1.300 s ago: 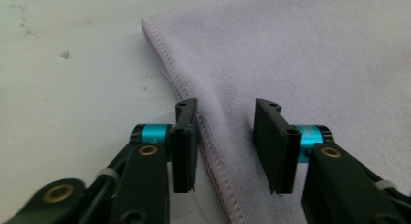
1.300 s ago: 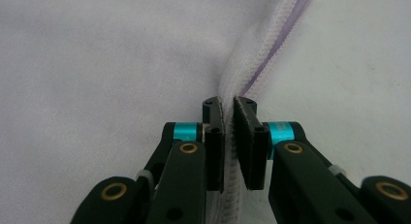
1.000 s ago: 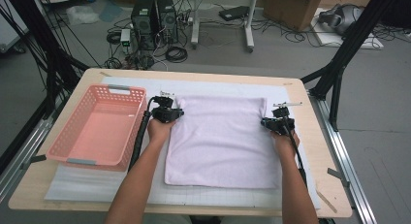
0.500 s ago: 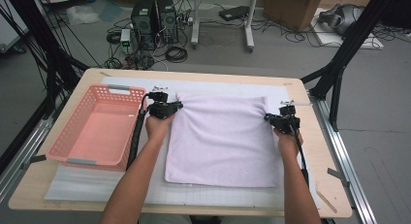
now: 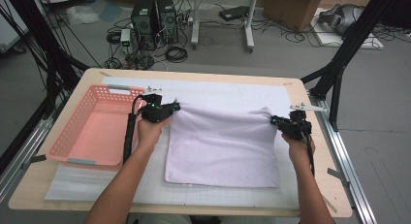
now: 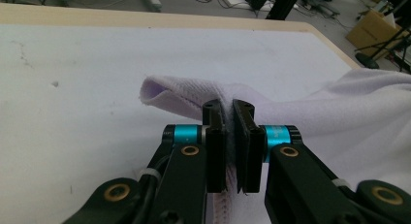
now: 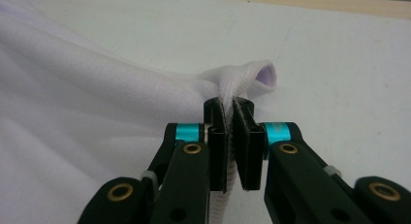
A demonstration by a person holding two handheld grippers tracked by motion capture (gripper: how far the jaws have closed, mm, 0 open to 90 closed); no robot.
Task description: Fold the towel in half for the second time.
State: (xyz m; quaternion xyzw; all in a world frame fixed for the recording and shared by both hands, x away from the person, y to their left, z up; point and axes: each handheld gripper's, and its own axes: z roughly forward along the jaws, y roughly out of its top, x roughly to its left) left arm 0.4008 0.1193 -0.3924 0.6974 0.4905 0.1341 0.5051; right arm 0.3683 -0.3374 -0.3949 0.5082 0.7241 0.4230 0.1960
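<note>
Left gripper [image 5: 175,106] and right gripper [image 5: 272,120] are each pinching a far corner of the towel [image 5: 220,144] at centre frame. Gripper views are showing cloth clamped between jaws; high view is showing basket [image 5: 92,127] at left.

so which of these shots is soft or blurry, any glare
High view: a little soft all over, even light, no glare on the towel. Left gripper view: left gripper and pinched cloth sharp, far floor blurred. Right gripper view: right gripper crisp, white mat bright but not blown out.
</note>
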